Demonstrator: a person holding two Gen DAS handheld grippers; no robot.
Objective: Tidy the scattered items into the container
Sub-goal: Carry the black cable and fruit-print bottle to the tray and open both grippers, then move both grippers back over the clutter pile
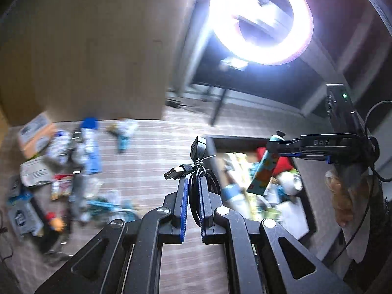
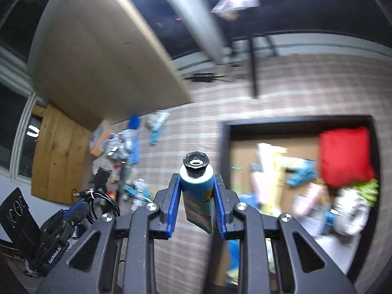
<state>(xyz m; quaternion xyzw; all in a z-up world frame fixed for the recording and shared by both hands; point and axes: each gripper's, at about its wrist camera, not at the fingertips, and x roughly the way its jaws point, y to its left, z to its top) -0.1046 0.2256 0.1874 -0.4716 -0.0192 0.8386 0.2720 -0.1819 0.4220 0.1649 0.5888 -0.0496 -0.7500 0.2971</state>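
Note:
My left gripper (image 1: 194,183) is shut on a coiled black USB cable (image 1: 196,169) tied with a wire, held above the striped floor just left of the container. My right gripper (image 2: 196,181) is shut on a blue patterned tube (image 2: 197,196) with a black cap, pointing up between the pads. The tube (image 1: 263,171) and right gripper also show in the left wrist view, over the container. The black-rimmed container (image 2: 226,132) lies to the right and holds a red bag (image 2: 345,154) and several packets. The left gripper with the cable (image 2: 98,191) shows at the lower left of the right wrist view.
Scattered items (image 1: 73,161) lie on the striped floor at the left: a blue-capped bottle (image 1: 89,132), boxes, packets. A tan board (image 2: 98,49) leans behind them. A bright ring light (image 1: 261,19) on a stand is above. A black chair leg (image 2: 253,68) stands beyond.

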